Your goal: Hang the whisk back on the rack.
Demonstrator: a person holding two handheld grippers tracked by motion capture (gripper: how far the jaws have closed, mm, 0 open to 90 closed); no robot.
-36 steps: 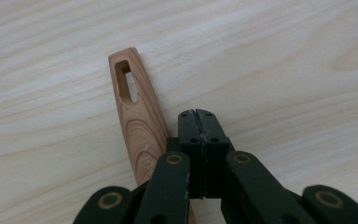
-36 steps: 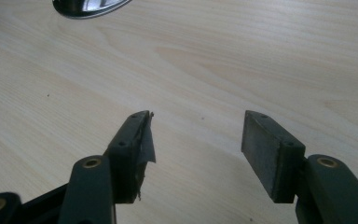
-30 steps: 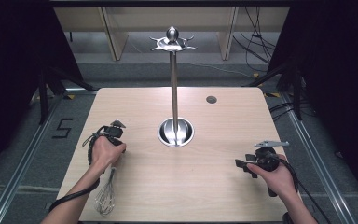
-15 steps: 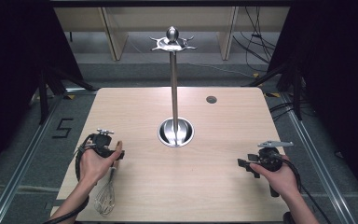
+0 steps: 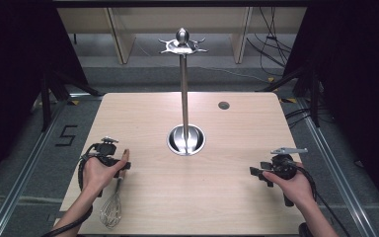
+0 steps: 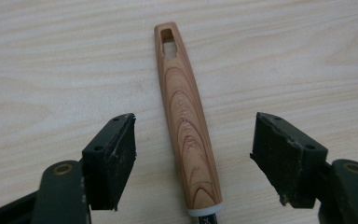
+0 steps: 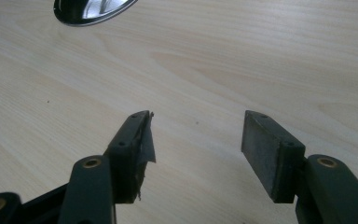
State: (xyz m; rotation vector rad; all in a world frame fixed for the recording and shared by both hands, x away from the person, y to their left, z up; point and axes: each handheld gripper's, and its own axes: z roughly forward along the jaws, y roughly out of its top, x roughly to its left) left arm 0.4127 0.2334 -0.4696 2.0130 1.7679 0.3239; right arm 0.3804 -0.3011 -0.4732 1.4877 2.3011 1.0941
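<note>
Drawn back toward the table's near-left edge since a second ago, the left gripper (image 6: 193, 154) hangs with jaws spread either side of the whisk (image 5: 111, 208), whose wooden handle (image 6: 185, 116) lies untouched, left of the steel stand (image 5: 185, 139). Right gripper (image 5: 259, 174) gapes empty, right of the stand.

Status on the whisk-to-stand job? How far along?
Done: left claw is open, straddling the whisk handle on the table. In hand: nothing gripped yet. Left: close, lift, presumably hang it on the stand. Right claw is open, idle.
</note>
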